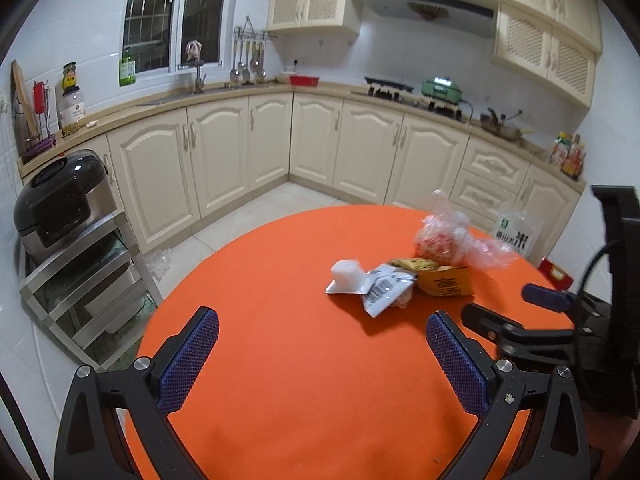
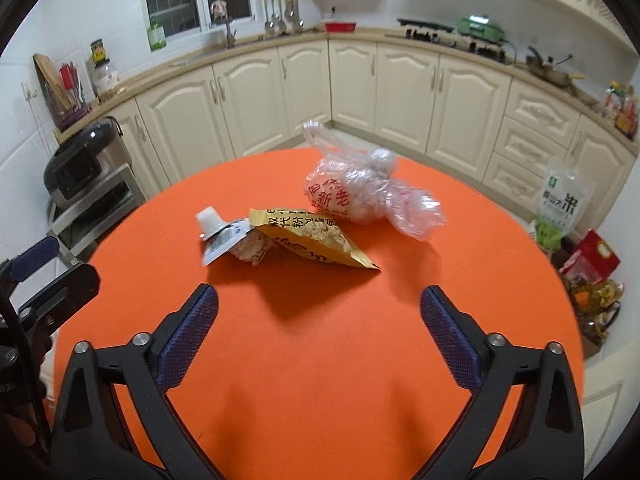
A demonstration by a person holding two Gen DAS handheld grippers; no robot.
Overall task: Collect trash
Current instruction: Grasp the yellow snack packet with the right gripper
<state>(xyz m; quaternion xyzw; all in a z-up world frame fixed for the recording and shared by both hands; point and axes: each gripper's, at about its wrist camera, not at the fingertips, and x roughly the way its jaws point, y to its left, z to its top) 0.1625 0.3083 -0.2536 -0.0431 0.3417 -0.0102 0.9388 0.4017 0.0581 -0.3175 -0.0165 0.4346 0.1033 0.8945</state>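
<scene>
A small heap of trash lies on the round orange table (image 1: 280, 380): a white plastic cup (image 1: 347, 274), a silver packet (image 1: 386, 290), a yellow snack bag (image 1: 440, 280) and a crumpled clear plastic bag (image 1: 444, 236) with red print. My left gripper (image 1: 322, 320) is open and empty, short of the heap. The right gripper (image 1: 508, 304) shows at that view's right edge. In the right wrist view my right gripper (image 2: 319, 294) stands open and empty just before the yellow snack bag (image 2: 316, 240), with the cup (image 2: 210, 220), silver packet (image 2: 224, 240) and plastic bag (image 2: 360, 192) beyond. The left gripper (image 2: 60, 268) is at the left edge.
A black rice cooker (image 1: 60, 200) sits on a metal rack left of the table. A rice sack (image 2: 564, 204) and red packages (image 2: 592, 256) stand on the floor to the right. Cream kitchen cabinets (image 1: 320, 140) run along the far walls.
</scene>
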